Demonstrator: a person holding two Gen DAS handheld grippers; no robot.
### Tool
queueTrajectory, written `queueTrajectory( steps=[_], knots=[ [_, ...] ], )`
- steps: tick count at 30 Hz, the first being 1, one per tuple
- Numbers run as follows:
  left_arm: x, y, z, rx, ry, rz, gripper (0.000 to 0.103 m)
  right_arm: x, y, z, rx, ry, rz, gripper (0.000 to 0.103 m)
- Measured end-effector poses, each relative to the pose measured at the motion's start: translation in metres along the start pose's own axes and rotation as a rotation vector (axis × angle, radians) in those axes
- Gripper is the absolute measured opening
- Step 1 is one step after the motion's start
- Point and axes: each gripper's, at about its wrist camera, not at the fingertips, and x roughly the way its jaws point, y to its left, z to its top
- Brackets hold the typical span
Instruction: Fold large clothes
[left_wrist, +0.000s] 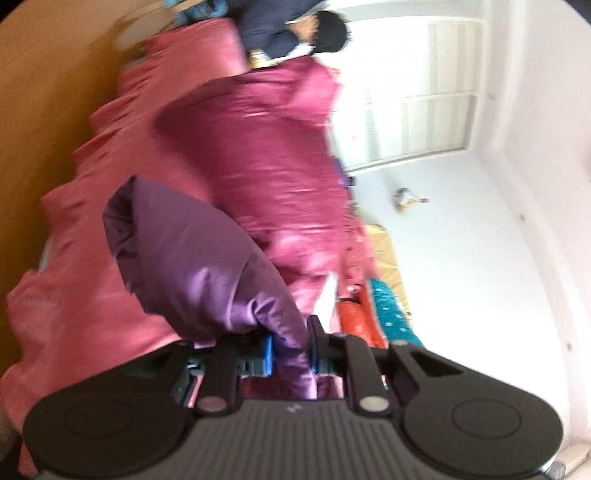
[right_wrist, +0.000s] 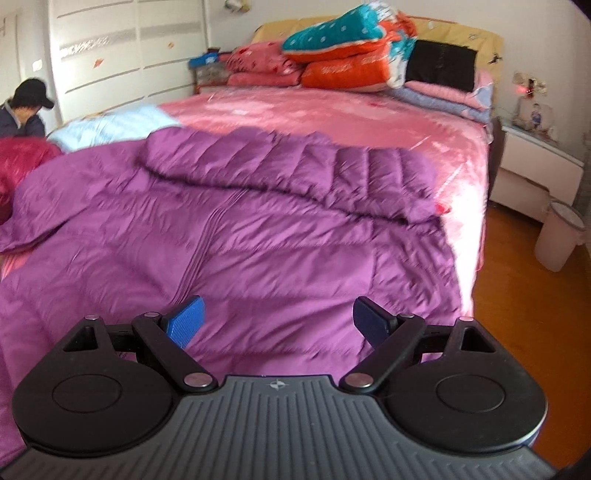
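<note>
Left gripper (left_wrist: 290, 350) of ours was pinching a fold of the purple down jacket (left_wrist: 199, 258), the cloth bunched toward eleven o'clock; that view was rolled sideways and smeared, so the magenta mass (left_wrist: 266, 155) behind was hard to make out. We could not tell which part of the jacket we held. Our right gripper (right_wrist: 277, 323) hung spread and empty over the jacket (right_wrist: 229, 221), which lay flat across the pink bed (right_wrist: 332, 114), its left edge cut off. At ten o'clock a person (right_wrist: 26, 110) was half hidden behind red fabric (right_wrist: 22, 162).
</note>
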Motion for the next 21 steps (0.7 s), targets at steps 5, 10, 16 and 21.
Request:
queueTrajectory(
  steps=[5,10,16,21],
  knots=[
    [0.013,-0.071,-0.001,0.139,-0.018,-0.068,0.015,0.000,-0.018,0.022,0.053,-0.070,-0.006,0.103],
    [0.042,-0.142,-0.011,0.261,0.007,-0.141,0.015,0.017,-0.046,0.042,0.151,-0.096,-0.002,0.103],
    [0.085,-0.227,-0.045,0.416,0.054,-0.221,0.015,0.046,-0.089,0.055,0.296,-0.123,0.070,0.103],
    [0.120,-0.281,-0.093,0.545,0.126,-0.276,0.015,0.063,-0.112,0.060,0.349,-0.173,0.143,0.103]
  ],
)
